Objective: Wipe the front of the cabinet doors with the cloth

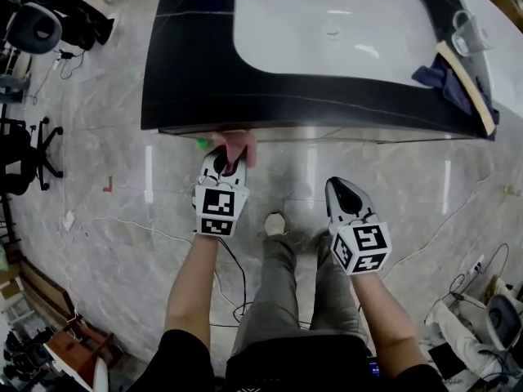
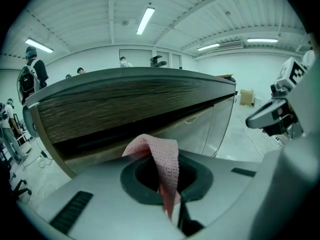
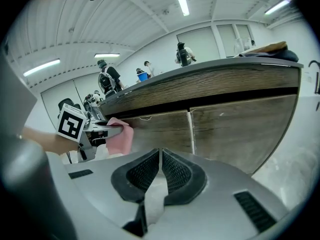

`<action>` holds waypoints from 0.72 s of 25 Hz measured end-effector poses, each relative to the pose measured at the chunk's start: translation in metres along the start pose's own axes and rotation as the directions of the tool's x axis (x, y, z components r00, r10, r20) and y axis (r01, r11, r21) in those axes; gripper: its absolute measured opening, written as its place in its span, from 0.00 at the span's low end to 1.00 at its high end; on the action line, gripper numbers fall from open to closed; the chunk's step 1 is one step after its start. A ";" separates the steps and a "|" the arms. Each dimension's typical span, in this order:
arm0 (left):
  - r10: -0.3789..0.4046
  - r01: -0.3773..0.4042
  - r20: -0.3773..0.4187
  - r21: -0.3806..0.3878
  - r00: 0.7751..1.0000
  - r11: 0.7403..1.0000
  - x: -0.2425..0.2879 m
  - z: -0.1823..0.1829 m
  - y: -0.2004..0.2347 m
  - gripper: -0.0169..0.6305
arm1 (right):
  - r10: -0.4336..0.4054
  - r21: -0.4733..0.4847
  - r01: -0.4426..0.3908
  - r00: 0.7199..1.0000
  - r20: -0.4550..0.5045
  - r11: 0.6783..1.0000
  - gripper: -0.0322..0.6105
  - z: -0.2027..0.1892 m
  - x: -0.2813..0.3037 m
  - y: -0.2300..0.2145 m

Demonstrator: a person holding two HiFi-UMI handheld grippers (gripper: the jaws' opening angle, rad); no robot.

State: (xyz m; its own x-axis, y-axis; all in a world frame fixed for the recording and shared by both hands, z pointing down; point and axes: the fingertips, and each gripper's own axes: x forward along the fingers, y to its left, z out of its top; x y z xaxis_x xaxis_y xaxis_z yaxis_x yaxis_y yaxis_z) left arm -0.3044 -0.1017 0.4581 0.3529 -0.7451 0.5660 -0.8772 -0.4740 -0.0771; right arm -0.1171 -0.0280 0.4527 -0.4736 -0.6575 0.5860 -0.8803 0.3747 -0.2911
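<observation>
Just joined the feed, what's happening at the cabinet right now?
A person stands facing the cabinet doors. The left gripper is shut on a pink cloth, held up near the top of the doors, just under the dark countertop. The right gripper is shut, empty and hangs back from the doors.

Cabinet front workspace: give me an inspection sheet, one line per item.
Surface: black countertop with white basin; wood-grain cabinet doors below, shut.
Job's things: pink cloth, held up near the doors' top edge; contact cannot be told.
Clutter: dark rag and wooden strip on the counter's right end.
Grippers: left gripper shut on the cloth; right gripper shut, empty, back from the doors.
Cables: black cable on the floor between the person's arms.
Surroundings: marble-look floor, office chair, people behind.
</observation>
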 end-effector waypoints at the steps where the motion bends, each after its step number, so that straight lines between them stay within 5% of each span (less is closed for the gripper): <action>1: -0.009 0.009 0.001 0.004 1.000 1.000 0.004 0.003 -0.008 0.05 | -0.005 0.004 0.005 1.000 0.003 1.000 0.12 0.000 -0.003 -0.006; 18: -0.191 0.189 0.011 0.103 0.982 0.977 0.079 0.060 -0.163 0.05 | -0.091 0.118 0.085 0.995 0.044 0.989 0.12 -0.019 -0.071 -0.116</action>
State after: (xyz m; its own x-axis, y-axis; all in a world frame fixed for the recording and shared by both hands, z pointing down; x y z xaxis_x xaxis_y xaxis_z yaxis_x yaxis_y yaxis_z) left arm -0.1142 -0.1119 0.4659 0.5175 -0.6460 0.5612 -0.7565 -0.6518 -0.0528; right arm 0.0195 -0.0128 0.4593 -0.3927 -0.7170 0.5759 -0.9145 0.2380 -0.3273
